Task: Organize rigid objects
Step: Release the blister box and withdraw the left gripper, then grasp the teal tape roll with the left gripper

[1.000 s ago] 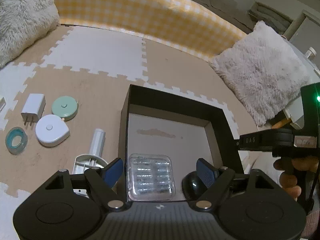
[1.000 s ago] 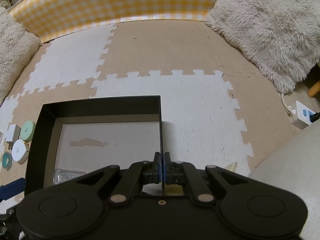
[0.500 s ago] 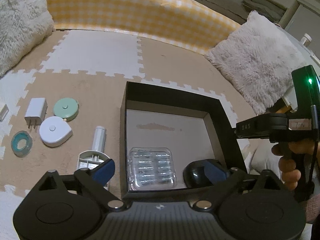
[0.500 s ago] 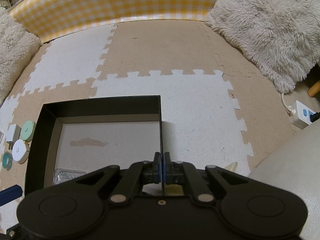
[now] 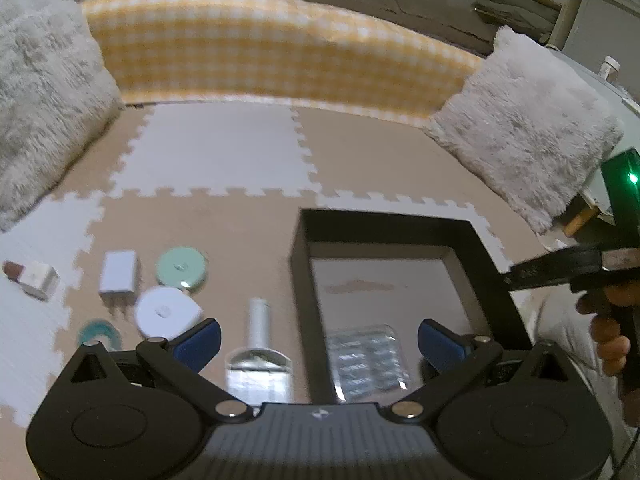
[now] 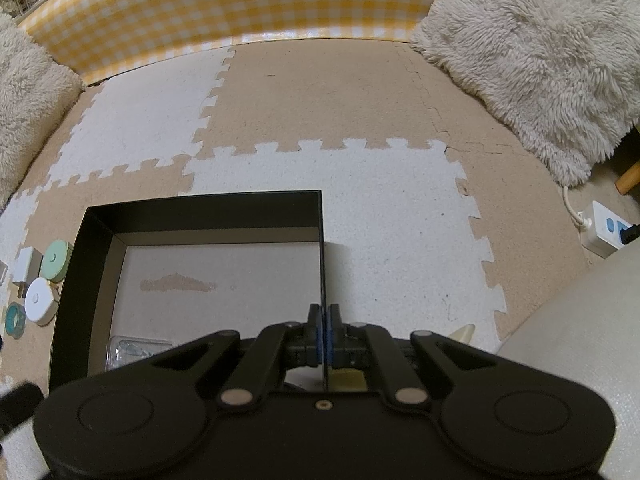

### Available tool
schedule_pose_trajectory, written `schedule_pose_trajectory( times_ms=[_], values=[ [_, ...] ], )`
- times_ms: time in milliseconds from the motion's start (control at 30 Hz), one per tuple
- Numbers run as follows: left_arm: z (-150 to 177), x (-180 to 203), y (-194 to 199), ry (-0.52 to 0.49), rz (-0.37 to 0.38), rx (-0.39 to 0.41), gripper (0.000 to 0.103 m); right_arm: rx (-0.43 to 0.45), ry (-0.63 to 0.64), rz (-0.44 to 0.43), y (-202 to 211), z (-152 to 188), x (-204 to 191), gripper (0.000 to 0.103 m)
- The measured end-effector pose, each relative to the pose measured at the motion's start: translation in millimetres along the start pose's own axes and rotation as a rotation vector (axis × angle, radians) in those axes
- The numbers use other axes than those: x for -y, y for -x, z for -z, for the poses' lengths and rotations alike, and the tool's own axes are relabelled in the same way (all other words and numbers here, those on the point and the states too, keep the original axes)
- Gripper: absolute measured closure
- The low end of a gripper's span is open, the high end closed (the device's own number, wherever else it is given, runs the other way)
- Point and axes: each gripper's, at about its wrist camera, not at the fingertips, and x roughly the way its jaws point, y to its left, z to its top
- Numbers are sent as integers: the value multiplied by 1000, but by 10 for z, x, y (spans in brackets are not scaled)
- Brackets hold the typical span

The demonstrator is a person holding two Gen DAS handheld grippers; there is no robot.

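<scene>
Left hand-held gripper [image 5: 319,340]: jaws opening wide, nothing between the pads. Ahead and left of it, on the floor mat [image 5: 224,152]: teal ring [image 5: 98,334], white charger [image 5: 118,276], white puck [image 5: 168,312], green disc [image 5: 182,270]. Just ahead between the fingers, a white tube tool [image 5: 259,344] (blurred). Ahead to the right, black box [image 5: 480,248] with a blister pack [image 5: 366,360] inside, near its front wall. Right hand-held gripper [image 6: 323,334]: clenched on the box's right wall, the thin edge pinched between its pads.
</scene>
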Motion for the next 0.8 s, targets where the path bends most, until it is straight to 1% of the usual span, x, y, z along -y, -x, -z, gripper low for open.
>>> schedule_pose_trajectory(
  times_ms=[133, 267, 500, 767, 800],
  values=[
    [-42, -162, 31, 6, -28, 9, 0, 1, 4, 0, -3, 11, -9, 101],
    [-60, -364, 29, 34, -61, 8, 0, 1, 3, -1, -4, 11, -8, 101],
    [-106, -748, 72, 99, -127, 34, 0, 1, 2, -3, -3, 11, -9, 101],
    [-19, -1060, -15, 157, -221, -6, 0, 2, 4, -3, -1, 12, -10, 101],
    [2, -1097, -34, 166, -231, -11, 2, 2, 4, -3, -1, 11, -6, 101]
  ],
)
